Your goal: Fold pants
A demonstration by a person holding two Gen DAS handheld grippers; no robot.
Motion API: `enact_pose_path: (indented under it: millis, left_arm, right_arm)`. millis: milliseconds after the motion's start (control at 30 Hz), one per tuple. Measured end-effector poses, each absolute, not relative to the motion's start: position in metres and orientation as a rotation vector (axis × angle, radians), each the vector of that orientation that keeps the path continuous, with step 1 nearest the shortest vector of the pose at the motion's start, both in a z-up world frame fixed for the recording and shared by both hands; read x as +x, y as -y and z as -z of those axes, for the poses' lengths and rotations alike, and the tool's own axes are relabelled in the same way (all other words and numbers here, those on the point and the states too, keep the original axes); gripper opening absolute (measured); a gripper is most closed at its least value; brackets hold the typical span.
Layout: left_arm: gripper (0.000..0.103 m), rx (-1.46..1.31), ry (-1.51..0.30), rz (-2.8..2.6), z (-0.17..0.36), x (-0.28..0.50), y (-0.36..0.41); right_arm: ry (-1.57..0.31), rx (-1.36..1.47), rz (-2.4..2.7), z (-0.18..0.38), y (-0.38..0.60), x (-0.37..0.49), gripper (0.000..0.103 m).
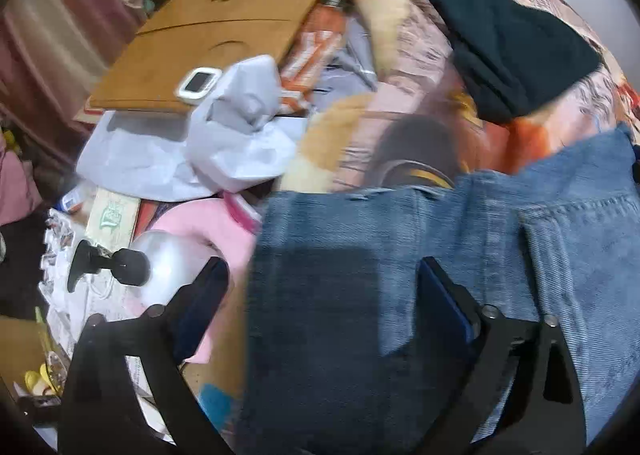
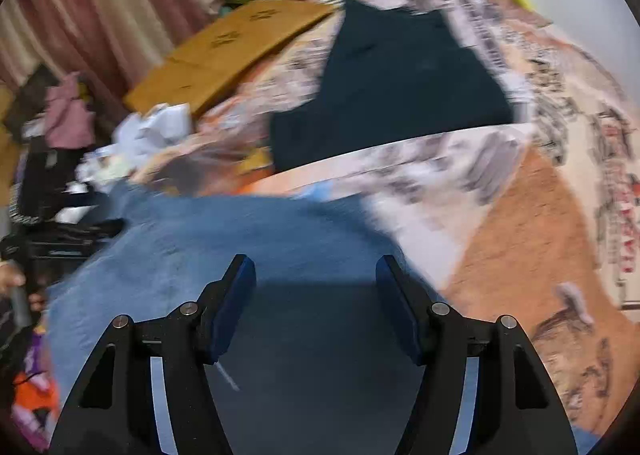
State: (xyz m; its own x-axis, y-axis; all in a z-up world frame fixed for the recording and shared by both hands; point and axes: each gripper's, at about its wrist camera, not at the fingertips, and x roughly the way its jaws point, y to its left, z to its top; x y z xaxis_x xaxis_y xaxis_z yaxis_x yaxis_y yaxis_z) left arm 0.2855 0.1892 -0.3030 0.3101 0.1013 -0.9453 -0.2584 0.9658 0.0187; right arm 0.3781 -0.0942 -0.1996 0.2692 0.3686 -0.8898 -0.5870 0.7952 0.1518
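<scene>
Blue jeans (image 1: 420, 263) lie spread on a patterned bedspread (image 1: 404, 103), waistband toward the far side. My left gripper (image 1: 324, 267) hangs over the jeans' left edge with its jaws wide apart and nothing pinched between them. In the right wrist view the same jeans (image 2: 224, 251) fill the lower middle, blurred. My right gripper (image 2: 316, 267) is above the denim, jaws apart, with only cloth beneath them. A folded dark garment (image 1: 508, 43) lies farther back on the bed; the right wrist view shows this dark garment (image 2: 396, 87) as well.
A brown cardboard sheet (image 1: 208, 35) with a small white device (image 1: 199, 82) lies at the back left. Crumpled grey plastic bags (image 1: 224, 135), pink cloth (image 1: 216, 231) and a silvery pump bottle (image 1: 160, 263) crowd the bed's left edge. Pink curtains (image 2: 100, 15) hang behind.
</scene>
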Motion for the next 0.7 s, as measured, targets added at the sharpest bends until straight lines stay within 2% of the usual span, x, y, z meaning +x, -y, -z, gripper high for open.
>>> enact_pose_path:
  millis: [133,300,433,533,600,700]
  left_arm:
    - [0.098,-0.143,-1.203,-0.248,0.290,0.279,-0.192]
    - [0.097,-0.077,-1.124,-0.240,0.254,0.273,-0.170]
    - [0.097,-0.089,-1.121,-0.130,0.242,0.268,-0.141]
    - [0.097,-0.072,-1.158,-0.090,0.250,0.264,-0.118]
    - [0.098,-0.040,-1.175,-0.100,0.258,0.256,-0.106]
    - [0.098,-0.055,-1.157,-0.118,0.258,0.242,-0.104]
  right_arm:
    - [-1.120,-0.138,-0.553,0.190,0.124,0.382,0.061]
    - [-1.086,-0.179,-0.599,0.171,0.128,0.351,0.061]
    - [-1.125,-0.230,-0.694,0.173,0.115,0.321,0.072]
    - [-1.169,-0.264,-0.705,0.190,0.120,0.311,0.074]
    - [-1.164,-0.198,-0.689,0.190,0.140,0.303,0.083]
    - [-1.196,-0.101,-0.679,0.191,0.174,0.296,0.087]
